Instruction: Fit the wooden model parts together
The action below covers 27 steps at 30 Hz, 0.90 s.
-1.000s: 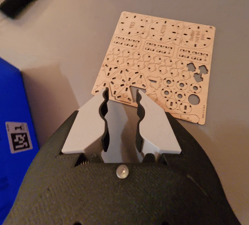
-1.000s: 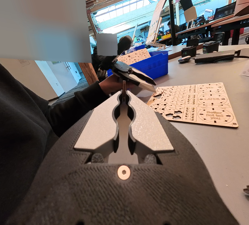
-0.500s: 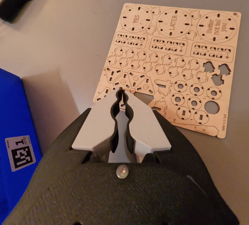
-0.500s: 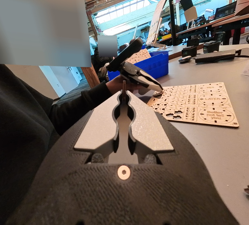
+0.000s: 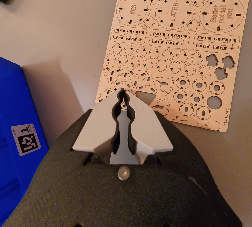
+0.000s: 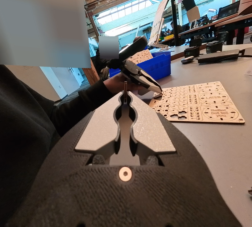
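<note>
dim warm light in one view, bright daylight in the other.

A flat sheet of cut-out parts (image 5: pixel 175 51) lies on the table (image 5: pixel 68 23), with a bin (image 5: pixel 12 111) to its left holding another such sheet (image 6: pixel 141 57), while boxes (image 6: pixel 193 50) and a flat device (image 6: pixel 219 57) sit farther back on the table.

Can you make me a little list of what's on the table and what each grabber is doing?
Surface: grey table
Main thing: wooden puzzle sheet, flat, some pieces already gone
Left gripper: shut on a small wooden piece at the sheet's corner, tilted up from the sheet
Right gripper: shut on a thin wooden piece, held upright, away from the sheet
Nearby: blue bin
</note>
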Tool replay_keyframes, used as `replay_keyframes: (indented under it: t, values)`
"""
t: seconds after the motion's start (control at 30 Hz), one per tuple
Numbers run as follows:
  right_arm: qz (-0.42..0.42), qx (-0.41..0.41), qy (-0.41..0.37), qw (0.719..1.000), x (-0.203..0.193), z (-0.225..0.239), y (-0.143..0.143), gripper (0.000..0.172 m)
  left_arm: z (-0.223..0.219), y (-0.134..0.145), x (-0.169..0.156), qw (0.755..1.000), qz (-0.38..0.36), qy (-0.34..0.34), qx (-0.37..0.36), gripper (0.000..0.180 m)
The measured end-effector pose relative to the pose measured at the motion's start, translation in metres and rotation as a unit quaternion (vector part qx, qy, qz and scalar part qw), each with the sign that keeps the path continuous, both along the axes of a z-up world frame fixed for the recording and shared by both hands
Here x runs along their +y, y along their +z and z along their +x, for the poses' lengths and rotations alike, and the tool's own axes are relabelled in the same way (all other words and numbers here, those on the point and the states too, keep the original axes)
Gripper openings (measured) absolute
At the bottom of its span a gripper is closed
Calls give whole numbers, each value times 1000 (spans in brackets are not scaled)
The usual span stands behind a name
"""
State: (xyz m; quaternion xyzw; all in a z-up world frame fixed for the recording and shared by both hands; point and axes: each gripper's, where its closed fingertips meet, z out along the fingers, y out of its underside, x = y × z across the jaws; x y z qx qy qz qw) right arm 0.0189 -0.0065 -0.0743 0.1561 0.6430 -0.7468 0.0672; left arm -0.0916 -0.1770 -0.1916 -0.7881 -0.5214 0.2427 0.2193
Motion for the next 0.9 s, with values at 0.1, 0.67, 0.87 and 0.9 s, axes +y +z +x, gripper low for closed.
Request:
replay_keyframes:
  t: [0.1, 0.67, 0.87, 0.9]
  values:
    - [0, 1, 0, 1000, 0, 0, 0, 0, 1, 0, 0, 1000, -9, -2, -19, 0]
    - [156, -68, -66, 983, 44, -28, -45, 0, 16, 62, 103, 976, 161, -112, 96, 8]
    - [202, -184, -71, 959, 85, -28, -76, 0, 56, 35, 201, 949, 200, -243, 23, 14]
    - [208, -200, -72, 955, 91, -28, -81, 0, 62, 32, 213, 945, 202, -258, 13, 14]
